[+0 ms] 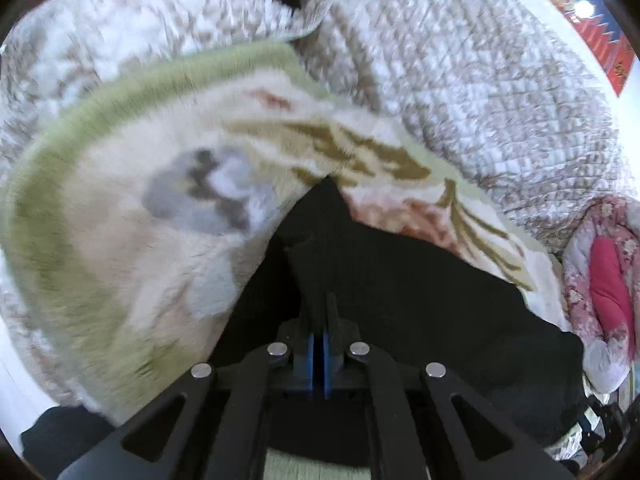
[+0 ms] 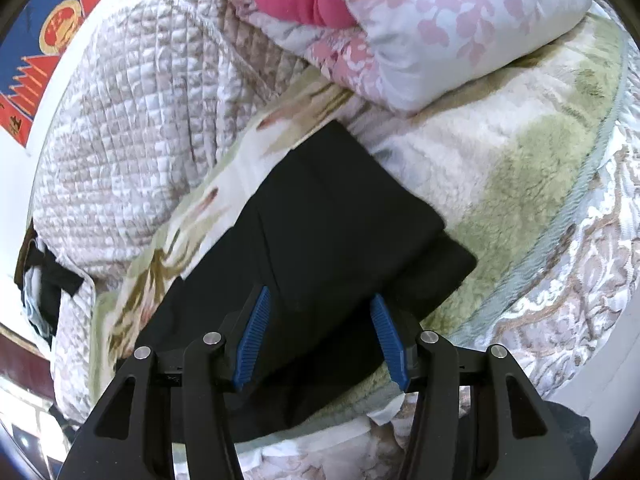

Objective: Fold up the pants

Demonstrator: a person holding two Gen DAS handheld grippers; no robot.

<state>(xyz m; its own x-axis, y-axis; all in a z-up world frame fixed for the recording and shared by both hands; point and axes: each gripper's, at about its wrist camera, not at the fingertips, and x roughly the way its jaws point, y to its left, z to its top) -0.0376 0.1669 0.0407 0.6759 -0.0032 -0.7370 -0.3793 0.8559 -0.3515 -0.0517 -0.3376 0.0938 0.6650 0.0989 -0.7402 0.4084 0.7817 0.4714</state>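
Left claw [image 1: 320,312]: blue pads together, pinching a peak of black pants [image 1: 400,280]. Right claw [image 2: 320,320]: pads apart, hovering over folded pants [image 2: 340,208] on fleece blanket [image 2: 500,168]. Beyond: quilt [image 2: 132,120], pink duvet [image 2: 440,20].

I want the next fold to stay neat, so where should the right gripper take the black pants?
Probably at the stepped corner of the folded black pants, on their right edge. There the layers overhang the fleece blanket and give an edge to pinch. The right gripper hangs open above the pants, so slide one finger under from that side.
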